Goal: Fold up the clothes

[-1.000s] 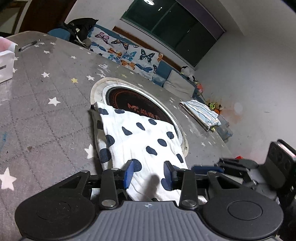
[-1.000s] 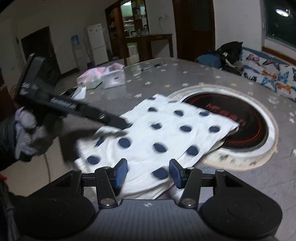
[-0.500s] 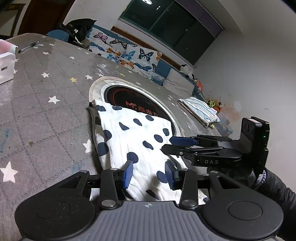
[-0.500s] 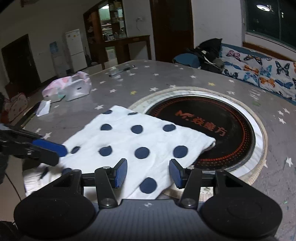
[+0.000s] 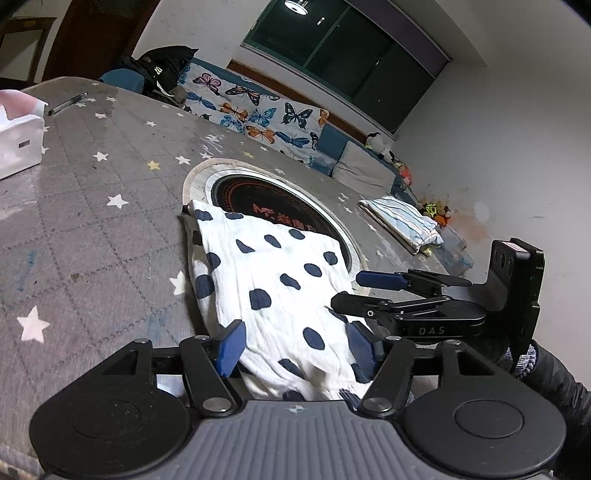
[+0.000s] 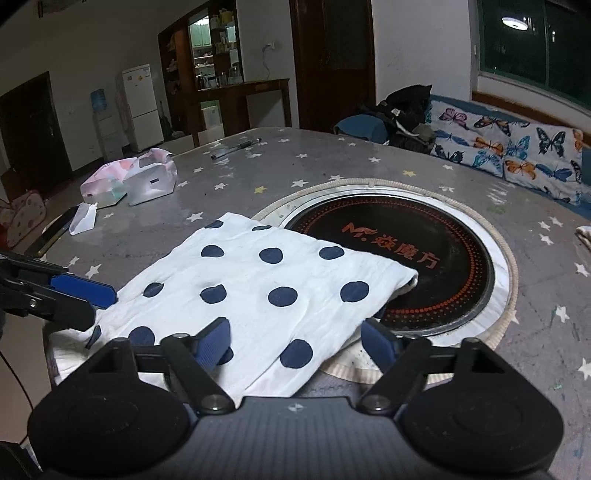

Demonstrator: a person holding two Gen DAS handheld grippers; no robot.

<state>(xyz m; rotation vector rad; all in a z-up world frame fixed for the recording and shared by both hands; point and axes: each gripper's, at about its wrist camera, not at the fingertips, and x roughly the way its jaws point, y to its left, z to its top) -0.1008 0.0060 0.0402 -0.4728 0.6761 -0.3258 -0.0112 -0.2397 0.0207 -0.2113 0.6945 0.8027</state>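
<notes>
My one polka-dot cloth (image 6: pixel 266 291) lies folded on the near part of the grey star-print table cover (image 6: pixel 332 162), its far edge overlapping the round black cooktop (image 6: pixel 424 258). Both my left gripper (image 5: pixel 295 347) and right gripper (image 6: pixel 299 341) gape wide over its near edge, holding nothing. Farther off are one pen (image 6: pixel 236 144), two white bags (image 6: pixel 129 182), one striped folded cloth (image 5: pixel 402 223) and a butterfly-print sofa (image 6: pixel 517 155).

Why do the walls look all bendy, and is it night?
Left wrist view: the fisheye lens curves the window and walls, and black corners frame the picture. The glass is dark, with a ceiling lamp reflected. Right wrist view: the same bending; the room is dim, and the table shines faintly.
</notes>
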